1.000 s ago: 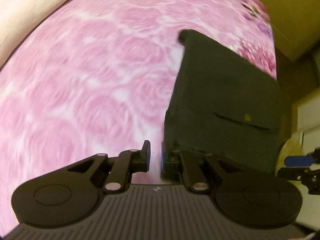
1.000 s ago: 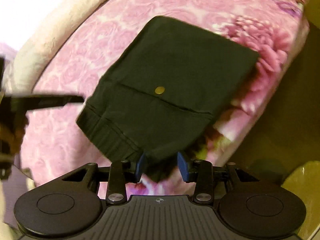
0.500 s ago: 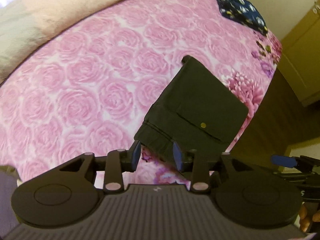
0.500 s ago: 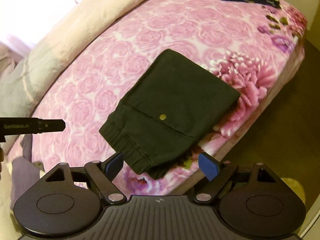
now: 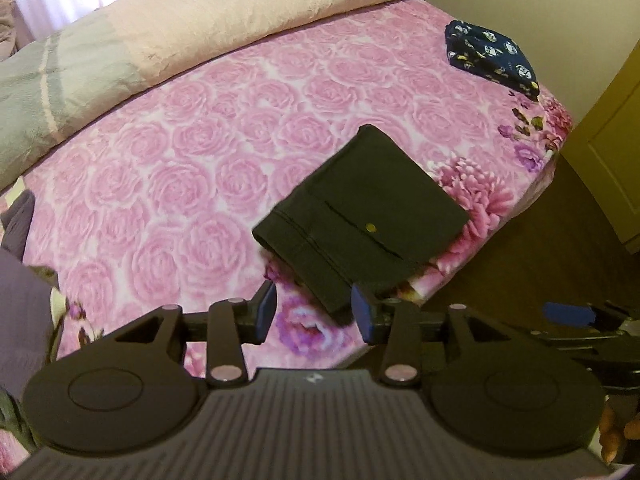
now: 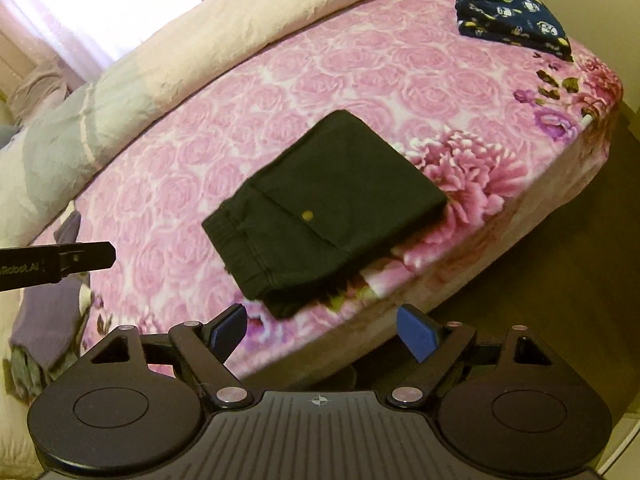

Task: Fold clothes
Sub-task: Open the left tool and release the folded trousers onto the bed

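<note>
A folded pair of black trousers (image 5: 360, 220) (image 6: 324, 208) with a brass button on the pocket lies near the front edge of the pink rose bedspread (image 5: 180, 168) (image 6: 280, 92). My left gripper (image 5: 314, 314) hovers above and in front of the trousers, its jaws opening with nothing between them. My right gripper (image 6: 320, 328) stands wide open over the bed's edge, also holding nothing. Part of the right gripper (image 5: 568, 316) shows at the right of the left wrist view, and a left finger (image 6: 84, 258) shows at the left of the right wrist view.
A folded navy patterned garment (image 5: 492, 58) (image 6: 516, 20) sits at the far corner of the bed. A pale pink and grey duvet (image 5: 200, 28) (image 6: 160, 80) lies along the back. Purple-grey cloth (image 5: 20, 280) (image 6: 52, 320) lies at the left. Brown floor (image 6: 540, 280) borders the bed.
Both grippers let go of the black trousers, opened and rose back from the bed. The trousers now lie folded on the bedspread, smaller in both views.
</note>
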Demonstrator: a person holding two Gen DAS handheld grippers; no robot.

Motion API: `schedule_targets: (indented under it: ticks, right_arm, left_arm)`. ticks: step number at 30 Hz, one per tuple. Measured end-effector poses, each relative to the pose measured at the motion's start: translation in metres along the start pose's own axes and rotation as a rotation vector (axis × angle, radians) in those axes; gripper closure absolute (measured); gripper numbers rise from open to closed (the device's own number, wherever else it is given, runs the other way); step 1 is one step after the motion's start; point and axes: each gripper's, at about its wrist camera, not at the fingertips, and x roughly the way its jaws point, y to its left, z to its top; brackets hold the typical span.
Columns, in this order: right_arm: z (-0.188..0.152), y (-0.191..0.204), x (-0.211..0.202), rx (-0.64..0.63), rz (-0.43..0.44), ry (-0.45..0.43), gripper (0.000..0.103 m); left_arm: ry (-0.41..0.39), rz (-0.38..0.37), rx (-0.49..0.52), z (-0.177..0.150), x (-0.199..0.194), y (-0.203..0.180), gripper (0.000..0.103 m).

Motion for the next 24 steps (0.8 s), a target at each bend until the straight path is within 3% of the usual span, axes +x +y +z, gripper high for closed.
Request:
schedule_targets:
  ticks: [9,24]
  right_arm:
    - [-0.004,-0.004,-0.004,-0.060,0.014,0.030,0.018]
    - [0.067,0.028,0.034,-0.127,0.015,0.031,0.018]
  left_arm:
    - [0.005,0.040,-0.069,-0.017,-0.011,-0.001,0.064]
    - [-0.021,0.076,-0.084,0.044,0.005,0.047,0.061]
